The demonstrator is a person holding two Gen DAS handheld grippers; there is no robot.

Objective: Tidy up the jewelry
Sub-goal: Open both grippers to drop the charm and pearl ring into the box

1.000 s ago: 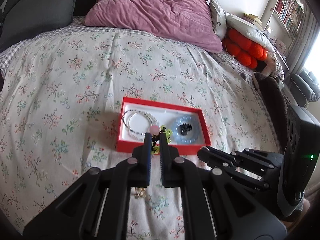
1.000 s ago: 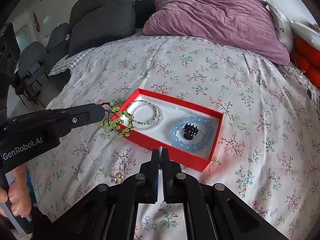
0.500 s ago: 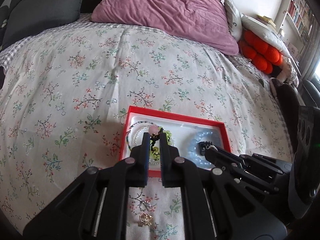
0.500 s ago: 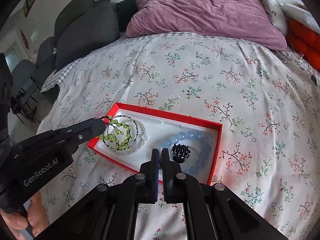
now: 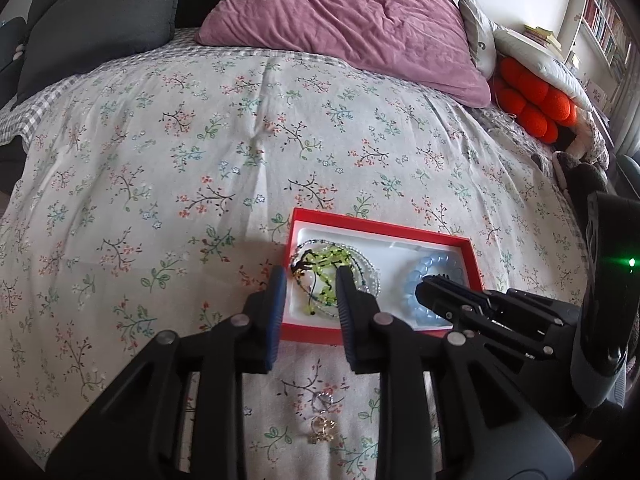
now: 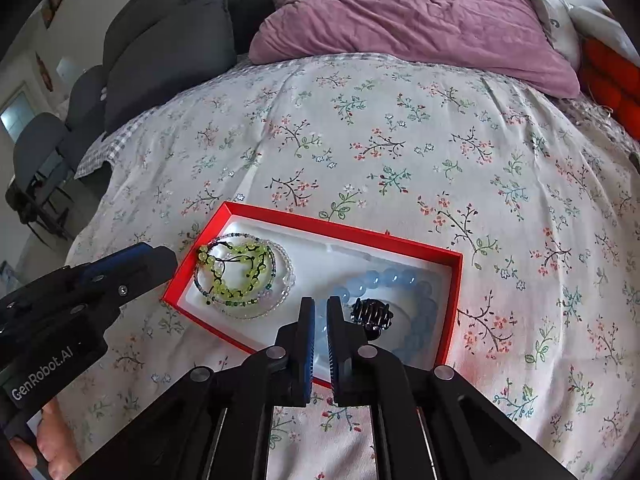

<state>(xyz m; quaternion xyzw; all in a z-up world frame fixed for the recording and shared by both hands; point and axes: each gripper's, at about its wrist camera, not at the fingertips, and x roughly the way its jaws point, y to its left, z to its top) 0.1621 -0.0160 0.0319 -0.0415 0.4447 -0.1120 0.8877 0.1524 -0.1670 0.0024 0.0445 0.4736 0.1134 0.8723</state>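
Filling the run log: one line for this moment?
left gripper: open | green bead bracelet: released in red box | right gripper: near-shut, empty | rings: on bedspread

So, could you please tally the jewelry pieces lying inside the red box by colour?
In the red box:
Green beaded bracelet: 1
Blue beaded bracelet: 1
Black piece: 1
Clear-and-dark beaded loops, coiled together and counted as one: 1
Total: 4

Bedroom, floral bedspread point(image 5: 240, 128), mauve pillow point(image 5: 352, 12)
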